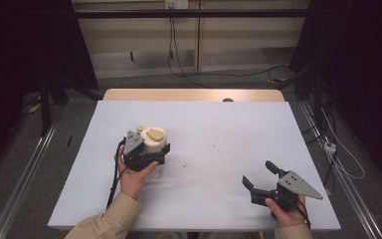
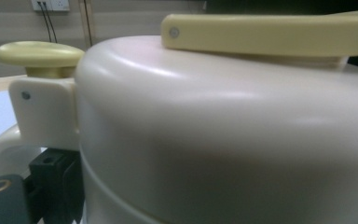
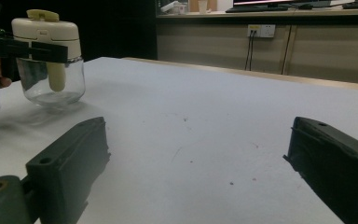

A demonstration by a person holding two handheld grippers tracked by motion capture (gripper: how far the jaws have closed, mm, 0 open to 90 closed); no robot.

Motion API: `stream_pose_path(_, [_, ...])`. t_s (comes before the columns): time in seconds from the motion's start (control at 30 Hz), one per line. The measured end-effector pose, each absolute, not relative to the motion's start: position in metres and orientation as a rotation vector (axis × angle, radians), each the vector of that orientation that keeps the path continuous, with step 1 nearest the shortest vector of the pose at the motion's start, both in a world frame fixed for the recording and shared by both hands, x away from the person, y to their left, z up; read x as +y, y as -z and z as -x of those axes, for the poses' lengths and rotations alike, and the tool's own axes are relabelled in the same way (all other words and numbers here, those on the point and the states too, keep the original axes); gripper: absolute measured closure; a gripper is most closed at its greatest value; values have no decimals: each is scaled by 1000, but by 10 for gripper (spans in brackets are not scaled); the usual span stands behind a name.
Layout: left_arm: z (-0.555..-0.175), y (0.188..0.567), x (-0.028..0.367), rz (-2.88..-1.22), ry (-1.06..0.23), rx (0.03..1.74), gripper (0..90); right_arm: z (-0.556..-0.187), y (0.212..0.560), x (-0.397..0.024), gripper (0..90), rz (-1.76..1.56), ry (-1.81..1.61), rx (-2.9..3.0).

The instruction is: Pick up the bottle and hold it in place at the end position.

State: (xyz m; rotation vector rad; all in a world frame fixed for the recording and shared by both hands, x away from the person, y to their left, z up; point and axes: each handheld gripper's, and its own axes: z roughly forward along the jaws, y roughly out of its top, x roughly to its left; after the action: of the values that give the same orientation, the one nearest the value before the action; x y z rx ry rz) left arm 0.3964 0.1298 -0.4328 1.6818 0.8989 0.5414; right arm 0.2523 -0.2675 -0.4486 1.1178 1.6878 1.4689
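Note:
A glass jar with a cream lid stands upright on the left middle of the white table. The lid carries a yellow flap and a yellow knob. My left gripper is shut on the jar at lid height, a hand behind it. From the right gripper view, the jar's clear body looks empty, with one black jaw of the left gripper crossing the lid. My right gripper rests low at the front right, open, with only bare table between its jaws.
A few dark specks mark the table's middle. The wooden far edge has a small round object on it. Cables and metal rails lie on the floor beside the table.

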Motion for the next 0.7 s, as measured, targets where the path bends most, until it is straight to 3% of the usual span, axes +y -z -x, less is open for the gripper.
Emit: stream_pose_path(0.7, [-411,428,106,-1702,-511,851,61,-253,449,-268,41,-1118,-1468,1689])
